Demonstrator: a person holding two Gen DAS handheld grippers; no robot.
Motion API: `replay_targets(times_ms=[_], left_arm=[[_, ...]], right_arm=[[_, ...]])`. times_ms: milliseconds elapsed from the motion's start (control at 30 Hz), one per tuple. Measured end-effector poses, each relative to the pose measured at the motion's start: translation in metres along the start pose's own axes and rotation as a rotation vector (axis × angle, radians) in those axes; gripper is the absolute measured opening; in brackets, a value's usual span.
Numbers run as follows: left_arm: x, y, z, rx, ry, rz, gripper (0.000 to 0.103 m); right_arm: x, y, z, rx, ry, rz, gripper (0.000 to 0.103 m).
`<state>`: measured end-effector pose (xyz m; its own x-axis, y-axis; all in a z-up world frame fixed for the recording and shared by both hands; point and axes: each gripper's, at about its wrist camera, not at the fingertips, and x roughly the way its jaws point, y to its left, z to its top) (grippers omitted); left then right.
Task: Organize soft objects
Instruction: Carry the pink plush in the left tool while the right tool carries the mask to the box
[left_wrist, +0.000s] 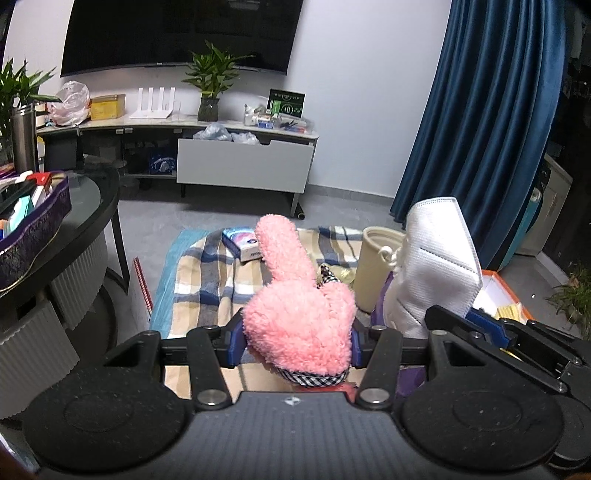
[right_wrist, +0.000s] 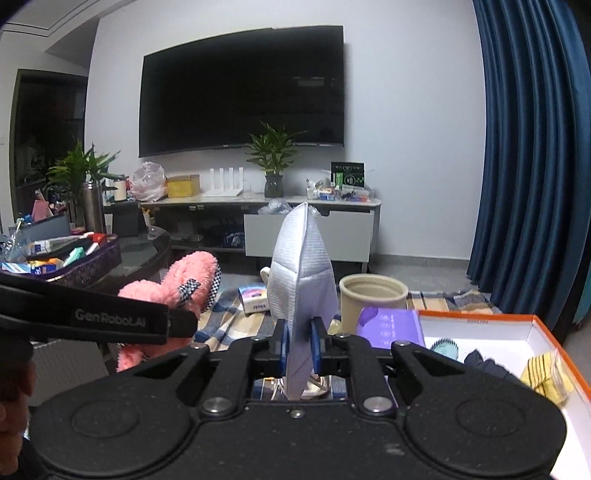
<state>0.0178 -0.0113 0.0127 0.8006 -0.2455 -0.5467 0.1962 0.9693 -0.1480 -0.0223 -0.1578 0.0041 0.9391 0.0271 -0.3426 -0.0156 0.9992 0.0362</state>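
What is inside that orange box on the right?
In the orange box, the right wrist view shows a yellow striped cloth, a dark bundle and something round and teal. The right gripper, gripping a white face mask, hides the box's near part.

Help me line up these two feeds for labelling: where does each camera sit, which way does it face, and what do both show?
Left wrist: rides the left gripper, facing the TV wall over the plaid blanket; its own gripper is shut on the pink mitt, with the right gripper at right.
Right wrist: rides the right gripper, facing the same wall; it pinches the white mask, with the left gripper's finger at left.
Shared: mitt, mask, cream pot, orange box.
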Motion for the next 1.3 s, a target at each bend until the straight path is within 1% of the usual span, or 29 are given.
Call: replay_targets(times_ms=[300, 400, 533, 633, 733, 1000, 1300], left_arm=[[-0.009, -0.019, 0.01, -0.019, -0.036, 0.029, 0.052], [-0.011, -0.028, 0.013, -0.023, -0.047, 0.047, 0.052], [-0.012, -0.04, 0.016, -0.032, -0.06, 0.048, 0.052], [-0.012, -0.049, 0.016, -0.042, -0.068, 0.053, 0.052], [-0.01, -0.06, 0.017, -0.04, -0.053, 0.043, 0.052], [-0.01, -0.085, 0.02, 0.004, -0.055, 0.013, 0.052], [-0.009, -0.099, 0.021, 0.037, -0.048, -0.014, 0.052]], right_arm=[[-0.013, -0.017, 0.016, -0.023, -0.04, 0.027, 0.015], [-0.017, -0.026, 0.021, -0.026, -0.051, 0.035, 0.015], [-0.021, -0.04, 0.025, -0.037, -0.063, 0.05, 0.015], [-0.024, -0.053, 0.027, -0.02, -0.071, 0.044, 0.015], [-0.029, -0.067, 0.025, 0.008, -0.072, 0.027, 0.015], [-0.039, -0.089, 0.027, 0.028, -0.087, -0.005, 0.015], [-0.045, -0.104, 0.032, 0.038, -0.1, -0.03, 0.015]])
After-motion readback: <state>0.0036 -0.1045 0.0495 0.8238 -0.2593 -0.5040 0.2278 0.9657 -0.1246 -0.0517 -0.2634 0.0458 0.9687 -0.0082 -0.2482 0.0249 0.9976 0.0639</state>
